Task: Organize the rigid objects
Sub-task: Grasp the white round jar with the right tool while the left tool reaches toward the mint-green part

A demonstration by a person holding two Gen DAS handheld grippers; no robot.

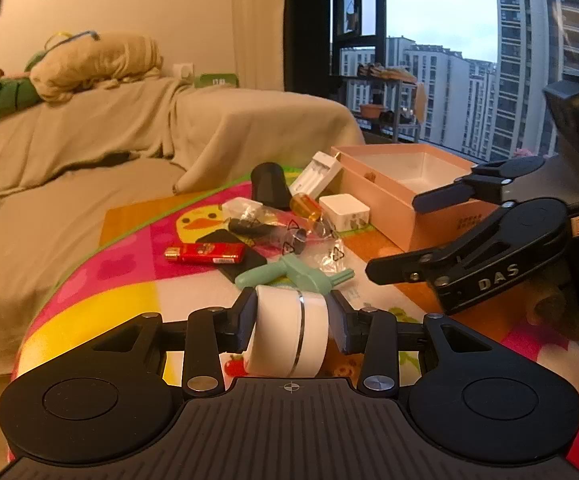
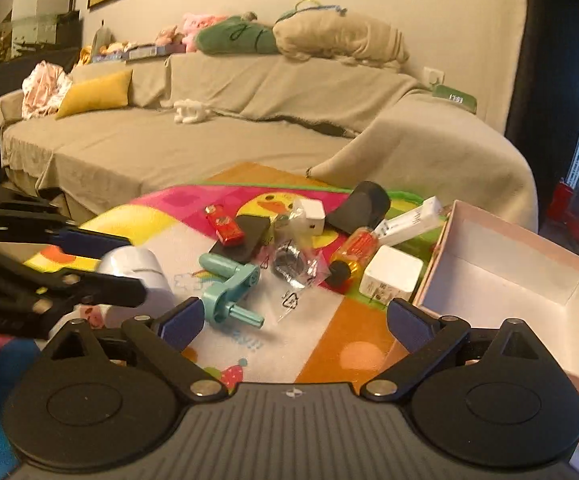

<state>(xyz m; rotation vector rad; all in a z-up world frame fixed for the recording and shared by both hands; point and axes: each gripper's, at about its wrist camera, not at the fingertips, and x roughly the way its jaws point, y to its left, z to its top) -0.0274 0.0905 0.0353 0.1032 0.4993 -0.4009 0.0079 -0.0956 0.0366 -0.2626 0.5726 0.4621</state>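
The left gripper [image 1: 292, 322] is clamping a white round case [image 1: 287, 330] while the right gripper [image 2: 295, 322] is hanging wide open beside the pink box [image 2: 501, 280].

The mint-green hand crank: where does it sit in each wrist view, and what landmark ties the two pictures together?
Left wrist view: the mint-green hand crank lies at centre, just beyond the white round container gripped in the left tool.
Right wrist view: the crank lies left of centre, just ahead of the open right tool.
Shared landmark: the pink open box.
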